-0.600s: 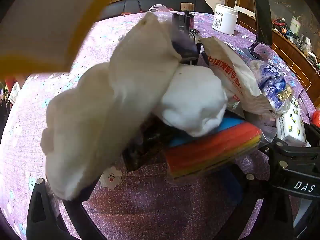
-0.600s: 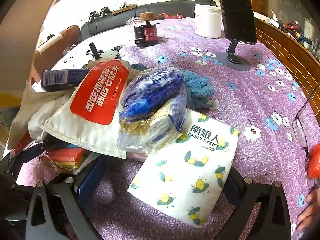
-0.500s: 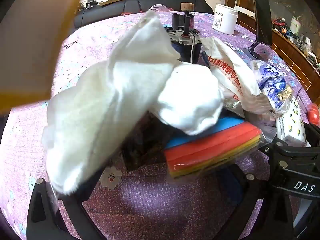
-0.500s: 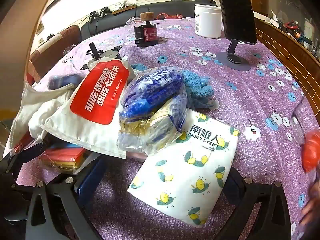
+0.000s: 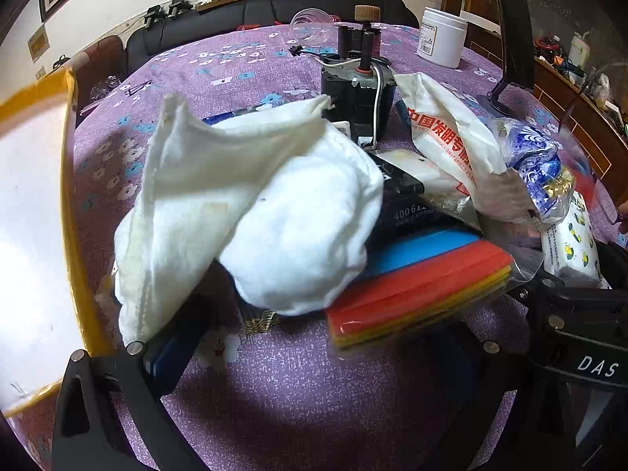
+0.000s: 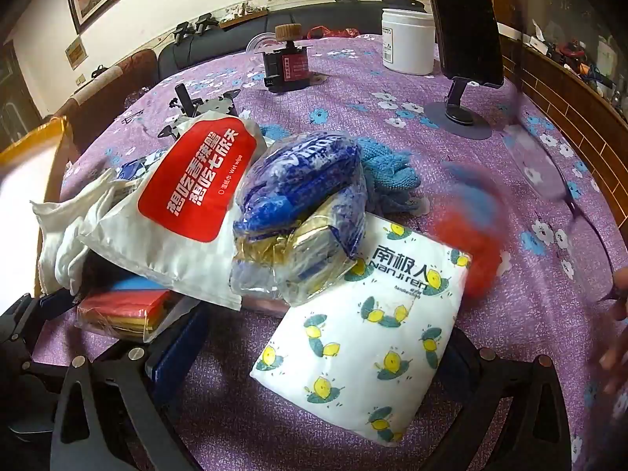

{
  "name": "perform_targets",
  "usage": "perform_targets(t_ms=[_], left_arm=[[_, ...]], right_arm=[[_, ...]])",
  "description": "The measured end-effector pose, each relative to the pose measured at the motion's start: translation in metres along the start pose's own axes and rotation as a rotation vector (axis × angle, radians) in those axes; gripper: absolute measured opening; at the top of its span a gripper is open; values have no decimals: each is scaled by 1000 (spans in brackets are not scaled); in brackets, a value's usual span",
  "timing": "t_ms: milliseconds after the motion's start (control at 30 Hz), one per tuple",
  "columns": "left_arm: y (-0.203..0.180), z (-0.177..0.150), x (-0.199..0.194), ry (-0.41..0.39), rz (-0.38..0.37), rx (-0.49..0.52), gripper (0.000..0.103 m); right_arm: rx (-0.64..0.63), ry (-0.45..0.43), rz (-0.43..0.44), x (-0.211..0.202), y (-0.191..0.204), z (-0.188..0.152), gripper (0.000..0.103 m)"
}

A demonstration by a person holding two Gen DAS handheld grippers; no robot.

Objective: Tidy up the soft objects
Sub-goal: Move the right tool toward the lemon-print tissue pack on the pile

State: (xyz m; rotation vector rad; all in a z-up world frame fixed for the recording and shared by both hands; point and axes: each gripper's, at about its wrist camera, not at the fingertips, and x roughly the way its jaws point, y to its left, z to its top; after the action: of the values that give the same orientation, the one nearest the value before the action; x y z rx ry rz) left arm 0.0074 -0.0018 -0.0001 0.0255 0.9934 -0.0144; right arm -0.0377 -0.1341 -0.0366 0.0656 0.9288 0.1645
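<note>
A pile of soft things lies on the purple flowered tablecloth. A white cloth drapes over a pack of coloured sponges just ahead of my left gripper, which is open and empty. In the right wrist view, a lemon-print tissue pack lies between the open fingers of my right gripper. A blue-patterned bag and a red-and-white wet wipe pack rest behind it. A blue knit cloth lies further back.
A yellow-rimmed box stands at the left. A black motor with wires, a white jar and a phone stand stand further back. A blurred red object and a hand are at the right.
The white cloth has dropped lower onto the pile. The yellow-rimmed box has shifted to the left edge of view. A blurred red object has moved in beside the tissue pack.
</note>
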Motion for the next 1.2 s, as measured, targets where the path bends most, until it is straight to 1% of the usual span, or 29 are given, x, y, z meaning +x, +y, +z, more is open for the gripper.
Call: perform_targets(t_ms=[1200], left_arm=[[0, 0, 0, 0, 0, 0, 103]], right_arm=[[1, 2, 1, -9, 1, 9, 103]])
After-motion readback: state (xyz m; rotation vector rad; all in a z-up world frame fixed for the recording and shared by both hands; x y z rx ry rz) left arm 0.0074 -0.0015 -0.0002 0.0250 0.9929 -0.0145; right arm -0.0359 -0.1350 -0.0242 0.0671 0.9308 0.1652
